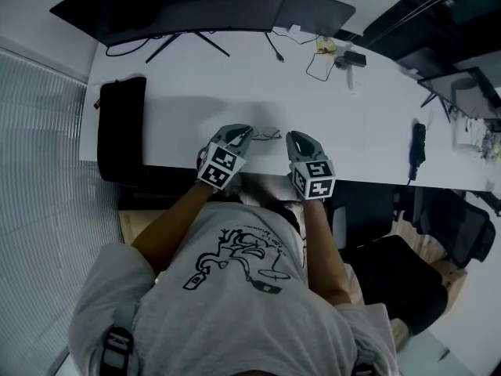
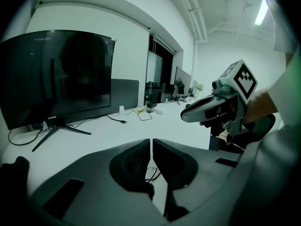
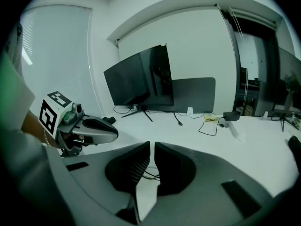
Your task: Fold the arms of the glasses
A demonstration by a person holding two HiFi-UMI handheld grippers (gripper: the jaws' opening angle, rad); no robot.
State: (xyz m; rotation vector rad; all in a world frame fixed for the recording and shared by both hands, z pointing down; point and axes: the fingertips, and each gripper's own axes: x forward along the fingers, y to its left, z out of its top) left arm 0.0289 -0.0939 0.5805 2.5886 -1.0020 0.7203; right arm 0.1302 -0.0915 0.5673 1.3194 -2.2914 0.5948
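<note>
We see the glasses lying on the table between the left claw and the right claw, just beside both tips (and lower than them). Each claw's jaws are all but together, gripping nothing.

The thin dark wire glasses are too small to judge their arms. Behind them, the black flat monitor is cut off at the top.

Jaws pinched shut; left gripper, right gripper
</note>
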